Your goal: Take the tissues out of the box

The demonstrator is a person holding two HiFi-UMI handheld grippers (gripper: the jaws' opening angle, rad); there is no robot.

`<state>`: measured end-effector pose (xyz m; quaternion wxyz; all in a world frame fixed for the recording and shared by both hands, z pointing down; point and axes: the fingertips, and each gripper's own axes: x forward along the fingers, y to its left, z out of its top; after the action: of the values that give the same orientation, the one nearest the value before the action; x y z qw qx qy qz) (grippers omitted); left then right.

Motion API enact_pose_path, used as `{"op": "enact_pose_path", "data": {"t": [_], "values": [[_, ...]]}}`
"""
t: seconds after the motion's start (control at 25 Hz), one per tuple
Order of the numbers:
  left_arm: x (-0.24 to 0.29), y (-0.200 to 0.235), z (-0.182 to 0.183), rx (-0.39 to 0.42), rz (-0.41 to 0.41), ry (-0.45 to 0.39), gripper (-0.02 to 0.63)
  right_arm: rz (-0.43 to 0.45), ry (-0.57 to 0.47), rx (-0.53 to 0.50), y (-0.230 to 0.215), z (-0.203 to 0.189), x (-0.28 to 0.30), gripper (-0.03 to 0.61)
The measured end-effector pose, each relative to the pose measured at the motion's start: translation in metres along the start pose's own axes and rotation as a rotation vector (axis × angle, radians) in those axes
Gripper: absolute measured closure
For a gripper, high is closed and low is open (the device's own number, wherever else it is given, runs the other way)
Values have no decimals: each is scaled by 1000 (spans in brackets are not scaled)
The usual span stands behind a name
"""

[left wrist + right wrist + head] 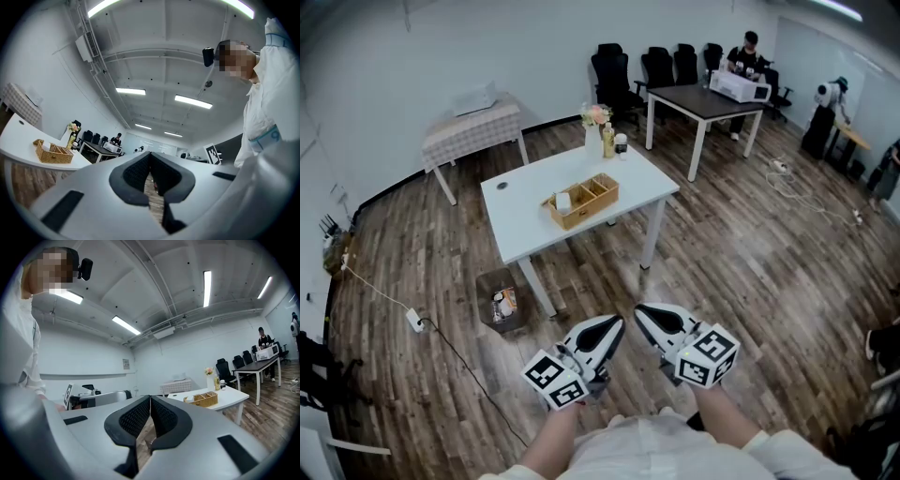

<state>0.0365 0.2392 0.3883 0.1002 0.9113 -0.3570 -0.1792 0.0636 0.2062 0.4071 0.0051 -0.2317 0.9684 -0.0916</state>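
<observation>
- A person stands on a wooden floor [741, 272], looking steeply down at two hand-held grippers close to the body.
- The left gripper [614, 326] is clenched with nothing in it. Its own view shows the dark ribbed pads [137, 172] pressed together, with only floor beyond.
- The right gripper [645, 314] is clenched and empty too, its pads [161, 416] meeting at the tips.
- The box [592, 202], a wicker tray with compartments, sits near the middle of a white table [525, 225], well apart from both grippers.
- A white bundle [563, 200], probably the tissues, stands in the box's left end compartment. It is too small to be sure.
- By my reading the task has not begun: nothing is lifted out, and neither gripper is near the box.
- What is left is walking to the table, opening a gripper, taking hold of the tissues and pulling them free.
- The floor between the person and the table is mostly open.
- A small crate [500, 305] sits on the floor by the table's near-left leg, and a cable [450, 342] trails across the boards to the left, a possible trip hazard.
- A vase of flowers [594, 120] and bottles [608, 141] crowd the table's far edge, behind the box. The near edge is bare, so that side looks the freest to reach from.
</observation>
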Motion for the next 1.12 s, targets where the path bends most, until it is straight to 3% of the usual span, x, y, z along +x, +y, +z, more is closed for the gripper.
{"op": "enact_pose_path", "data": {"t": [0.44,0.72,1.12], "values": [[-1,20,9,-4,13,1,611,31,-8,52,-3,6,25,538],[-1,32,2,-13,11,26,611,56,47,-5,5,-5,47,540],[24,87,1,-75,21,35,611,101,74,48,-39,-9,88,540]]}}
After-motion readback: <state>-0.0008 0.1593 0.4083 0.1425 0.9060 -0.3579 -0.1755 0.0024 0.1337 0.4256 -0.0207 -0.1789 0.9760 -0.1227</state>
